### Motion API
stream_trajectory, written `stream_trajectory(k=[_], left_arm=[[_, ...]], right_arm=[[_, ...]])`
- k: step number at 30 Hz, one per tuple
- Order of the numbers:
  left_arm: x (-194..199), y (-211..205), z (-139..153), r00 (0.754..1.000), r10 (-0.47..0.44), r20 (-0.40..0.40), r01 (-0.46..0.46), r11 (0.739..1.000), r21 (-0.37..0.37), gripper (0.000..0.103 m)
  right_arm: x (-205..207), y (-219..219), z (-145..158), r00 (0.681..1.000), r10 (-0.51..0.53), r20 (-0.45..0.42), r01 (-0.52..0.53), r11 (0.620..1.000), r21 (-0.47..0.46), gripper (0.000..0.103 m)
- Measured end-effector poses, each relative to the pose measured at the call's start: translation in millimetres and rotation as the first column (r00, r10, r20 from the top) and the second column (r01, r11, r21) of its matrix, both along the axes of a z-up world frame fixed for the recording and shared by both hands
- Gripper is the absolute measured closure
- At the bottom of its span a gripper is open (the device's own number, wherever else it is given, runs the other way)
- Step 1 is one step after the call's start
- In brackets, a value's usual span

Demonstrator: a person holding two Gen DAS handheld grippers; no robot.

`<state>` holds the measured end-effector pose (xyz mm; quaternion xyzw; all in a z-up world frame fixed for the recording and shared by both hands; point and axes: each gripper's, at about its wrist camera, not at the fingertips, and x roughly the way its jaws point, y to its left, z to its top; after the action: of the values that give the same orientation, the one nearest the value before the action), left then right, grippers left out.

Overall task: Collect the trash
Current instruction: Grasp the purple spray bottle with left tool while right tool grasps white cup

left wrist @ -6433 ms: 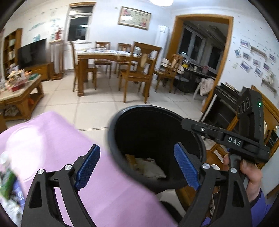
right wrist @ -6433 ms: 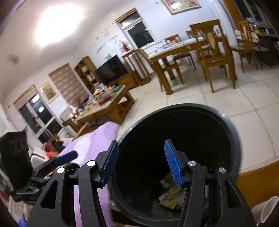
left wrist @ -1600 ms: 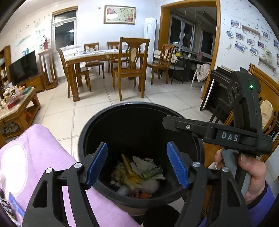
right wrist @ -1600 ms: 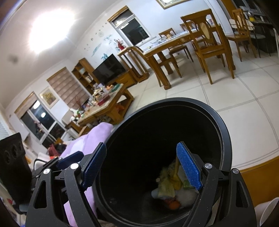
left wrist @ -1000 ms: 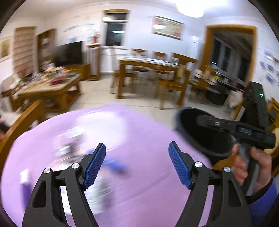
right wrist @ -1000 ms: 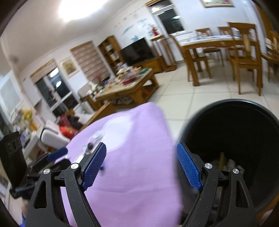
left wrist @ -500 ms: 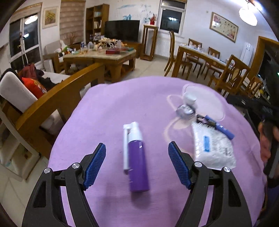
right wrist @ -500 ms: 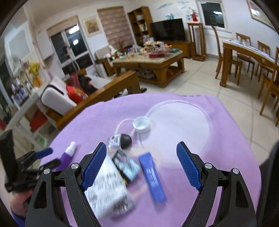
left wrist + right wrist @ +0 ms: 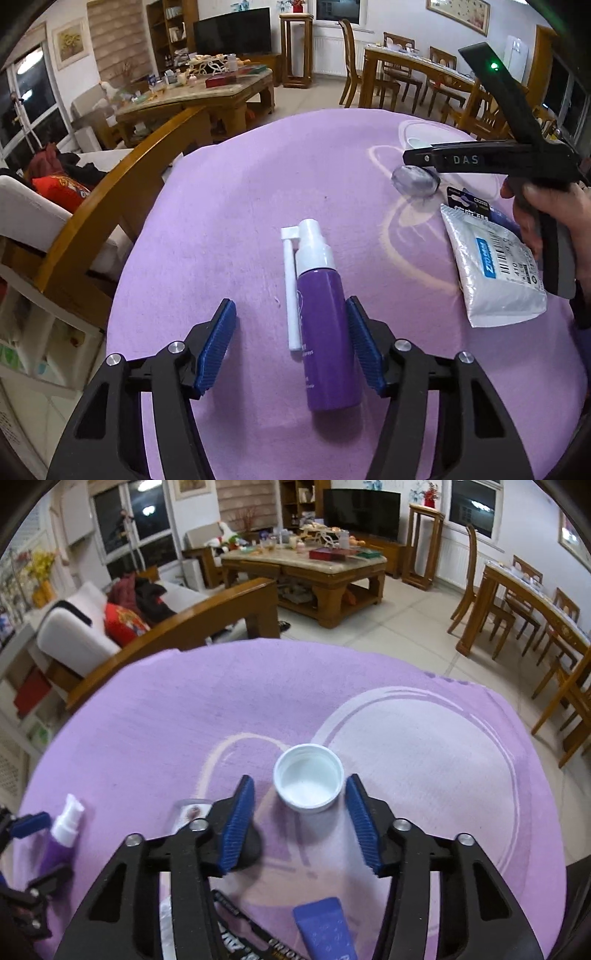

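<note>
A purple spray bottle (image 9: 321,314) with a white nozzle lies flat on the purple tablecloth (image 9: 258,177). My left gripper (image 9: 291,347) straddles it with closing jaws. The right pad is nearly at the bottle's side and a clear gap remains on the left. An upturned white cap (image 9: 308,781) sits on the cloth between the tips of my right gripper (image 9: 299,823). Those jaws are closing too, the right pad close to the cap's rim, the left pad apart. The spray bottle (image 9: 62,834) also shows at the far left in the right wrist view.
A silver-white pouch (image 9: 491,273), a clear round lid (image 9: 413,181), a blue tube (image 9: 325,930) and a black packet (image 9: 236,919) lie on the cloth. A hand (image 9: 546,218) holds the right gripper. A wooden sofa arm (image 9: 110,192) borders the table's left.
Both grippers swung away from the black bin to the purple table and dropped lower. Their jaws have narrowed, the left around the spray bottle, the right around the white cap.
</note>
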<state>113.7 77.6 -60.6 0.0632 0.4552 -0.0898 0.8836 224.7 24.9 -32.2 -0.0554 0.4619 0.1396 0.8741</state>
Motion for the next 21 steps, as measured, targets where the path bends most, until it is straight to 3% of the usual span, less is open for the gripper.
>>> stream_trajectory(k=[2, 4, 8, 13, 21], left_arm=[[1, 5, 1, 1.0, 0.009, 0.007, -0.009, 1.0, 0.005, 0.062], [2, 10, 2, 1.0, 0.028, 0.013, -0.028, 1.0, 0.002, 0.074], [0, 19, 5, 1.0, 0.024, 0.016, -0.023, 0.998, -0.065, 0.075], [-11, 24, 15, 0.997, 0.015, 0.079, -0.005, 0.993, -0.118, 0.075], [-31, -8, 57, 0.975, -0.042, 0.218, 0.096, 0.965, -0.245, 0.074]], right_arm=[[2, 4, -1, 1.0, 0.014, 0.003, -0.014, 1.0, -0.01, 0.067], [1, 1, -2, 1.0, 0.015, 0.002, -0.015, 1.0, -0.007, 0.067], [-3, -3, 3, 1.0, 0.017, 0.001, -0.017, 0.999, 0.041, 0.067], [-34, -14, 28, 0.998, 0.034, 0.058, -0.041, 0.99, 0.135, 0.067], [-117, -51, 77, 0.986, 0.066, 0.151, -0.109, 0.949, 0.297, 0.067]])
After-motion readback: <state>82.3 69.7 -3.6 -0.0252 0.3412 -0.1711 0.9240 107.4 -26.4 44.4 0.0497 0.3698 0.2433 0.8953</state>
